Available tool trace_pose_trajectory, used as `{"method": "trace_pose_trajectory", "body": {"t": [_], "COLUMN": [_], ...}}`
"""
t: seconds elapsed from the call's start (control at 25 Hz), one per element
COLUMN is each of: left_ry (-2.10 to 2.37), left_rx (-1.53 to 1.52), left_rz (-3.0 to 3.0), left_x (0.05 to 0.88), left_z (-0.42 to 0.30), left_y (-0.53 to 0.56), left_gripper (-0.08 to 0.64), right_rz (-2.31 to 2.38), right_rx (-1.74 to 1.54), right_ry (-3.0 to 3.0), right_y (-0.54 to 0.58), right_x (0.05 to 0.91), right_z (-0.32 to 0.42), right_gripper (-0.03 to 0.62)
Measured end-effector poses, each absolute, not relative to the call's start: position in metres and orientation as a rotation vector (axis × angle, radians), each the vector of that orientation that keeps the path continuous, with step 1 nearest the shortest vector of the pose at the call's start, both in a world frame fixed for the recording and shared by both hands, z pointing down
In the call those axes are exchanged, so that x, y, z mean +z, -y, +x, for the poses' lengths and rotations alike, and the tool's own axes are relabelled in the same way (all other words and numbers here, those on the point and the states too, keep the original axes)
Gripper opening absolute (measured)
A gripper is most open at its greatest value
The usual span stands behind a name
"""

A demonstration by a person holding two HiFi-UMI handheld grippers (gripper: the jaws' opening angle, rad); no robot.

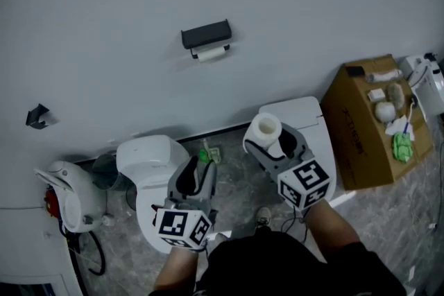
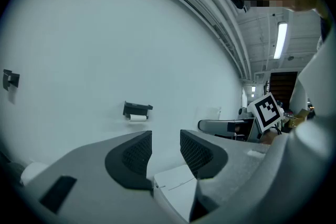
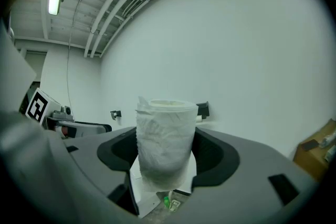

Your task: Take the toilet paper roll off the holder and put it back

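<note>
Toilet paper roll (image 1: 265,129) — upright, white, core opening upward — is clamped at its sides between the jaws of the right gripper (image 1: 274,143), which stand wide around it. The black holder (image 1: 205,34) on the wall (image 1: 104,24), at 11 o'clock from the roll and well apart from it, carries a second roll (image 1: 211,53) beneath its cover. Left gripper (image 1: 197,178), at 8 o'clock from the held roll: jaws a narrow gap apart, nothing between them, above a white toilet (image 1: 142,156). A cardboard box (image 1: 361,128) stands at 3 o'clock.
</note>
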State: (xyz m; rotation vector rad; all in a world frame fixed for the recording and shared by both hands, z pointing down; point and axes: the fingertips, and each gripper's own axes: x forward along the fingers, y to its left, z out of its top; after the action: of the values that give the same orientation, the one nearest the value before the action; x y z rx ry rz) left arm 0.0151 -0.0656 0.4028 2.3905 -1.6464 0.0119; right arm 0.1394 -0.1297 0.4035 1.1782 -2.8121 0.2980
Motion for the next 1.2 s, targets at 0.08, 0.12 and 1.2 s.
{"method": "trace_pose_trajectory", "body": {"t": [0.08,0.12,1.2], "left_ry": [1.656,1.661,1.511], "left_rx": [0.027,0.037,-0.046], "left_rz": [2.380,2.375,2.472], "left_x": [0.404,0.404,0.397], "left_z": [0.027,0.031,-0.053], "left_y": [0.075,0.079,0.163], "left_gripper": [0.156,0.156,0.156], "right_rz": [1.161,1.157,1.347], "right_rx": [0.313,0.318,0.277], "right_ry": [2.819,2.823,2.725], "right_y": [0.139,0.144,0.215], "right_x": [0.407,0.408,0.395], "right_z": [0.148,0.152,0.084], "right_gripper": [0.299,0.299,0.299]}}
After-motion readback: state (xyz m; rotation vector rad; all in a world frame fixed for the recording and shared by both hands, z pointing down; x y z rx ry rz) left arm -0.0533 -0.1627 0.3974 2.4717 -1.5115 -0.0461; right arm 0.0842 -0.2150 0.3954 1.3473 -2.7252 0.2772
